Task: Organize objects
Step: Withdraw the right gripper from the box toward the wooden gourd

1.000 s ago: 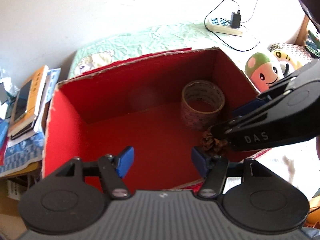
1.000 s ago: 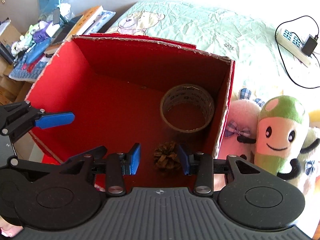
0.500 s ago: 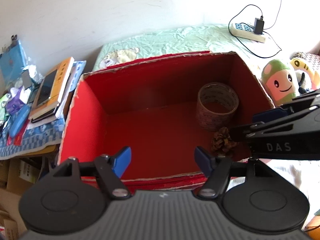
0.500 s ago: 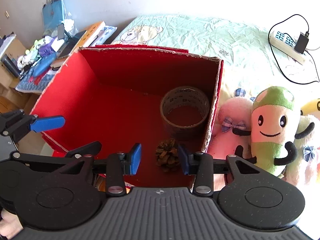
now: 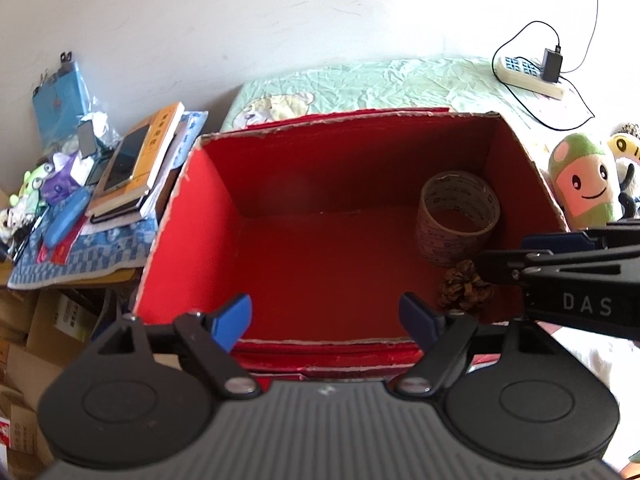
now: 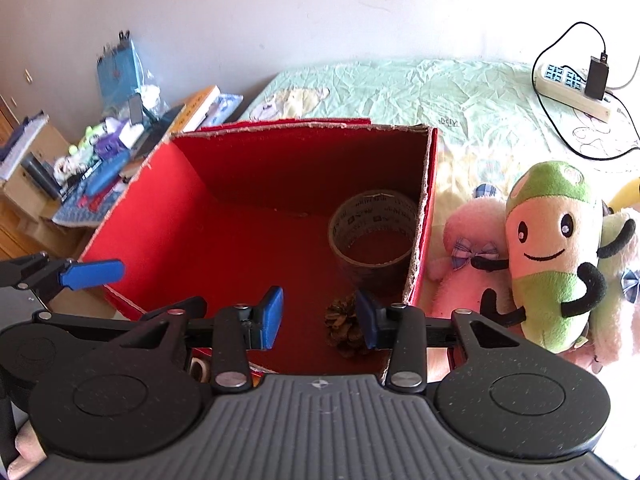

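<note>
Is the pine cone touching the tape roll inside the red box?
Cannot tell. In both wrist views the pine cone lies just before the tape roll, with no plain gap or contact visible.

Matt red cardboard box (image 5: pixel 192 216) with rough torn rim; fuzzy plush toy (image 6: pixel 548 256).

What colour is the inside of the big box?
Red. The box shows this best in the left wrist view, holding a tape roll and pine cone.

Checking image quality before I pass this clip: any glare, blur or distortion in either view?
Left wrist: strong fisheye bending, faint hazy smudge on the box back wall, blown-out white at lower right. Right wrist: same bending, bedsheet washed out by sunlight, tape and pinecone sharp.
</note>
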The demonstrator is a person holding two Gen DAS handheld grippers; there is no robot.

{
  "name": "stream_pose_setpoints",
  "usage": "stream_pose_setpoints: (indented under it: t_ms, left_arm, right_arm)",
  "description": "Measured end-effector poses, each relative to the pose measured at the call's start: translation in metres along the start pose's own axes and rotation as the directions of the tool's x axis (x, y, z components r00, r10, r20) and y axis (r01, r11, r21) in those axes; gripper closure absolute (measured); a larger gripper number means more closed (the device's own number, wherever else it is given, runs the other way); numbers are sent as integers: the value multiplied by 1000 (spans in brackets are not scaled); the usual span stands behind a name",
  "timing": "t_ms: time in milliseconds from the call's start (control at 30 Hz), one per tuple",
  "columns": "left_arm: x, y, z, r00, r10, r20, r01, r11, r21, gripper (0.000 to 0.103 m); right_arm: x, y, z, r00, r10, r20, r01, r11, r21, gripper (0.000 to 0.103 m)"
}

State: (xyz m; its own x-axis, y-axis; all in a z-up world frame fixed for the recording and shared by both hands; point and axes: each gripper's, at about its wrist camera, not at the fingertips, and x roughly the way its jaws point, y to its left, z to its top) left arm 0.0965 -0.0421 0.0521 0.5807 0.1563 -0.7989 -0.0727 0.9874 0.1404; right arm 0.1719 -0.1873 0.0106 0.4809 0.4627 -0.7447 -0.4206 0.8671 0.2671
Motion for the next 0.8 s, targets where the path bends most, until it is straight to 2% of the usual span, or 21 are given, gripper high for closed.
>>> stream_pose_setpoints:
  t_ms: [167,467,700,800]
  left_arm:
    - [-4,-7,-3,998,59,22,-59,998,10,16]
    - [-8,-14,-5,993,110,34,-110,994,-2,16]
    - [-17,-12,-5,993,116,33,-115,993,-37,15]
    - [-25,-10,-6,993,112,36,-110,992,-57,14]
  right_arm:
    - [-5,-2,-4,999,21,35,-21,1000,-2,61]
    - [-10,-5,-5,998,44,55,-45,999,5,62]
    - [-22,-4,-7,998,17,67,-18,1000,11,58]
    - [-31,-5,-10,997,38,66,-39,999,17,58]
